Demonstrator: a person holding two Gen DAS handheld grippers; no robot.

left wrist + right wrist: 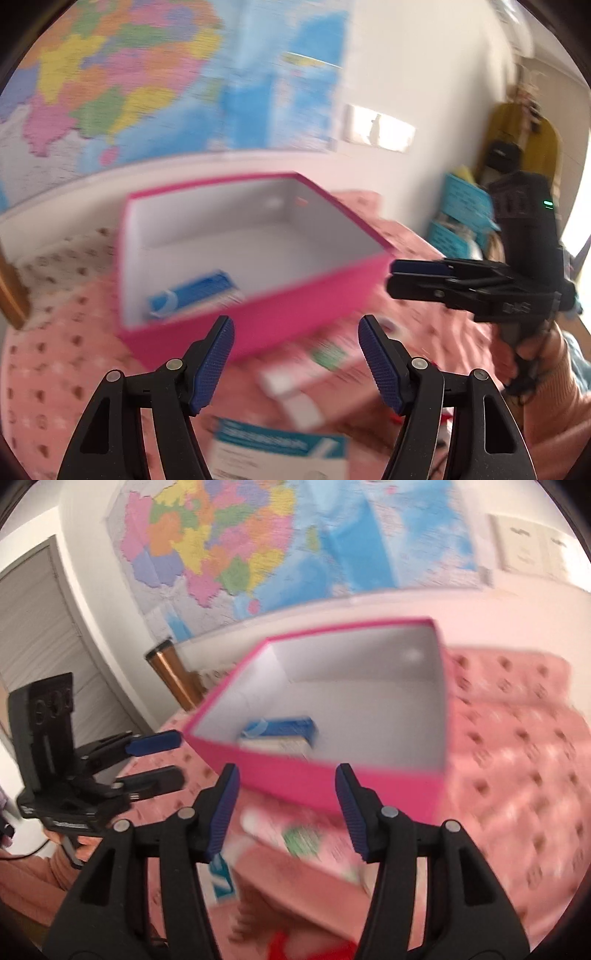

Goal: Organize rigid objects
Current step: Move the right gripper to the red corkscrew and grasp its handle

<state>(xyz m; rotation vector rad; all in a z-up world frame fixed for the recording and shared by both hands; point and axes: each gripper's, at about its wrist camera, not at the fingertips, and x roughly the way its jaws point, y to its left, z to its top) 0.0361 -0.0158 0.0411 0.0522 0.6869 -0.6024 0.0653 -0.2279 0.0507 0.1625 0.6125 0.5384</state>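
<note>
An open pink box [303,291] with a white inside stands on a pink patterned bedspread; it also shows in the right wrist view [369,786]. A blue and white carton [195,293] lies inside it, seen too in the right wrist view [280,734]. My left gripper [295,362] is open and empty, just in front of the box. My right gripper [286,808] is open and empty, also in front of the box. A pink and green carton [325,363] lies between box and grippers, also in the right wrist view [306,843]. A blue and white carton [280,454] lies nearer.
A coloured map [129,81] hangs on the wall behind. The right gripper's body [480,288] shows at the box's right; the left gripper's body [96,775] at its left. Blue baskets [461,214] stand far right. A wooden bedpost [173,675] rises behind the box.
</note>
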